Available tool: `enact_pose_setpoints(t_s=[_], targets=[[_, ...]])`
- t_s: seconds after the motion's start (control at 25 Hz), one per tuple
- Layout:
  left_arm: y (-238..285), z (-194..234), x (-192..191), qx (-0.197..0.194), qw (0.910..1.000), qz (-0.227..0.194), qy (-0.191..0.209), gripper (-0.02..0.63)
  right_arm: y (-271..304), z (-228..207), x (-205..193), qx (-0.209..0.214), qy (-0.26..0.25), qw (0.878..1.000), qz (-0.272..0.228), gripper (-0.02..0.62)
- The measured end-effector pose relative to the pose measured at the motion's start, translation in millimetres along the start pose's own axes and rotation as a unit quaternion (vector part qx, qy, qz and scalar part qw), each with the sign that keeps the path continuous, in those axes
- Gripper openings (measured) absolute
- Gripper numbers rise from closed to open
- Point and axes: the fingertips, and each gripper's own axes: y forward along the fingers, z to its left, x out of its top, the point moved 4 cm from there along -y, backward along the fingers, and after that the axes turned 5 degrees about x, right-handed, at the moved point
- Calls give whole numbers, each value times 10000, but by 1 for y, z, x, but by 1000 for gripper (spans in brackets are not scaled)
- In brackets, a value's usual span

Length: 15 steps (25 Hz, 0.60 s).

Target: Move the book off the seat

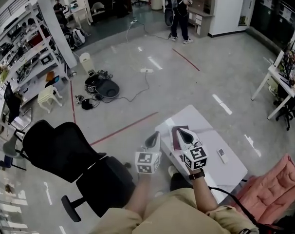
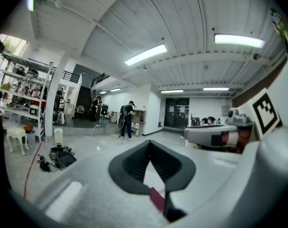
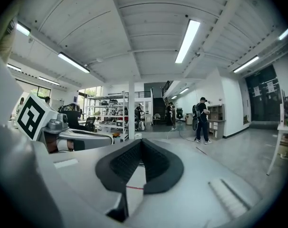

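Head view places the book (image 1: pixel 175 140), a dark maroon volume, flat on the white table (image 1: pixel 208 130), not on the black office chair (image 1: pixel 69 152) off to the left, whose seat shows nothing on it. The book lies just ahead of and below both tools. Its long axis seems to run away from the person, though its right part is hidden under the right gripper (image 1: pixel 186 135). That gripper hangs directly over the book and is the nearer one. The left gripper (image 1: pixel 152 140) sits just off the book's left edge, over the table's near-left rim. Left gripper view shows its jaws pressed together at the tips with nothing between them, and a strip of maroon cover (image 2: pixel 157 198) peeks through the gap behind the tips. Right gripper view shows those jaws likewise closed and empty. Any grasp would call for parting the jaws and lowering onto a long edge. With the book resting on the table, the task looks finished or nearly so.
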Motion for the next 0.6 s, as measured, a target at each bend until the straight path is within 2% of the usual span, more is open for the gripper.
enact_pose_setpoints(t_s=[0.2, 0.6], targets=[[-32, 3, -4, 17, 9999, -108, 99, 0, -12, 25, -4, -44, 43, 9999, -147, 6], [-62, 15, 14, 173, 9988, -437, 140, 0, -16, 48, 14, -29, -123, 9993, -363, 6]])
